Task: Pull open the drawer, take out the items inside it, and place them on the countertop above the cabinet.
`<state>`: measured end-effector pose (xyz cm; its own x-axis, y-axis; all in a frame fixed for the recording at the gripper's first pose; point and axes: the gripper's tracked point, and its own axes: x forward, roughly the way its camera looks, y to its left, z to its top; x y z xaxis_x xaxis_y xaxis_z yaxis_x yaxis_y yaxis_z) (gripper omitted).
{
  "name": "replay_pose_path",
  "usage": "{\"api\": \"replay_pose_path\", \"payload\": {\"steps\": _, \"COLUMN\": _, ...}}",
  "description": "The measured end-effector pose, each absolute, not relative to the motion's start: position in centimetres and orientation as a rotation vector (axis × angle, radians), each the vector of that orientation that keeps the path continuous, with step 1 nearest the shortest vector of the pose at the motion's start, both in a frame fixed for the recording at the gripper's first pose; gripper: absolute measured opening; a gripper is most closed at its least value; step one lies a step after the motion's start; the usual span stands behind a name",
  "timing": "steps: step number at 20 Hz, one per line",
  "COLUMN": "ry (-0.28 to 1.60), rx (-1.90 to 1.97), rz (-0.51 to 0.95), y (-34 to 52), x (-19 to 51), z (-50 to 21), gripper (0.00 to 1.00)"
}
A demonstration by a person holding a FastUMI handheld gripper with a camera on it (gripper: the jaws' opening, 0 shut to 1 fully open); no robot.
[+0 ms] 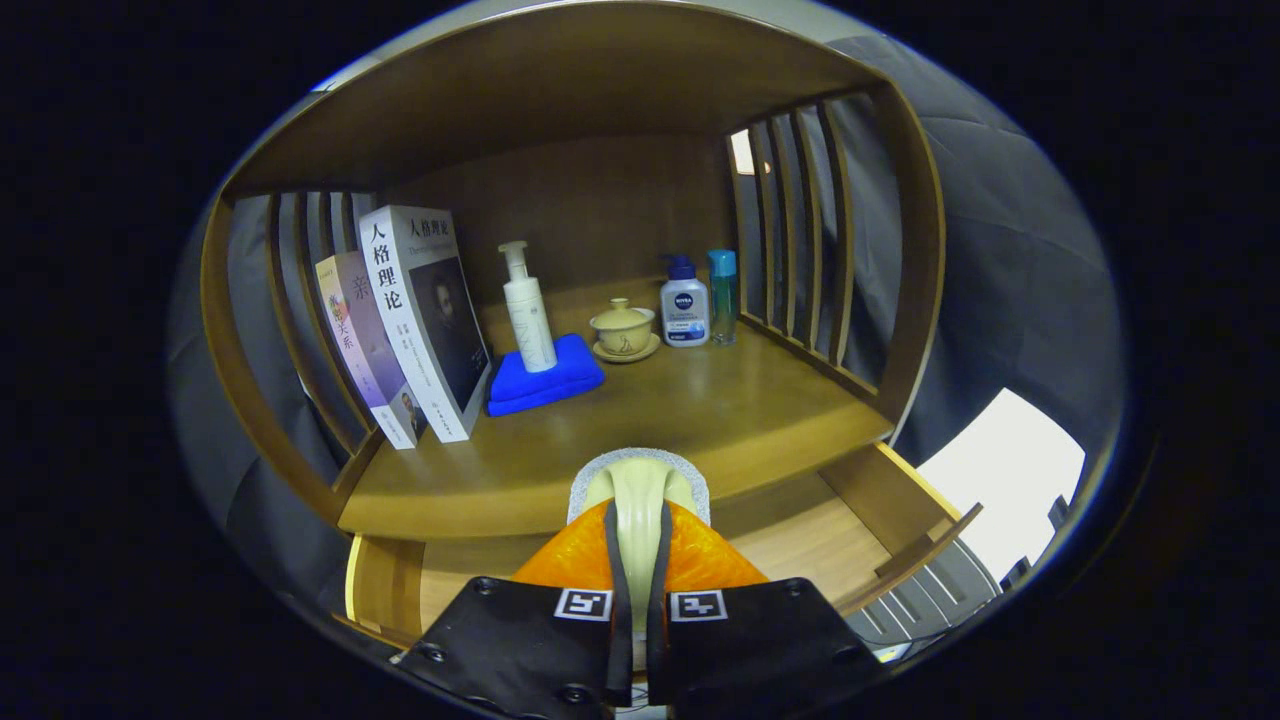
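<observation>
Drawer (800,540): pulled open below the surface (700,410) of the cabinet; its wooden floor shows on both sides of the claw, and no other item is visible on the exposed part. The part under the claw is hidden.

Claw (637,580): both fingers (560,565) are closed on a cream-coloured item with a pale grey edge (640,490), probably a brush or scrubber; its exact kind cannot be told. The item stands upright between the fingers, its top level with the front edge of the surface, above the open drawer.

Task status, as a judgement: opening is done and this item appears lifted out. Setting it down on the surface is left, as is a check of the hidden drawer floor.

Surface contents: two books (410,320) lean against the left slats; a white pump bottle (528,310) stands on a folded blue cloth (545,380); beside them sit a lidded tea bowl on a saucer (624,330), a white bottle with a blue cap (684,305) and a slim teal bottle (723,295). The front middle of the surface, just ahead of the claw, is bare.

Pose: the claw points forward into the cabinet, held level, centred on the drawer opening.
</observation>
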<state>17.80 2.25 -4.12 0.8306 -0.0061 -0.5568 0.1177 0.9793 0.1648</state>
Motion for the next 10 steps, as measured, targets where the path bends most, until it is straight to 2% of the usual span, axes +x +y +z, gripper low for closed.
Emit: {"api": "replay_pose_path", "payload": {"steps": 10, "ry": 0.547, "rx": 0.058, "rz": 0.016, "y": 4.2, "x": 24.7, "z": -2.3, "gripper": 0.07}}
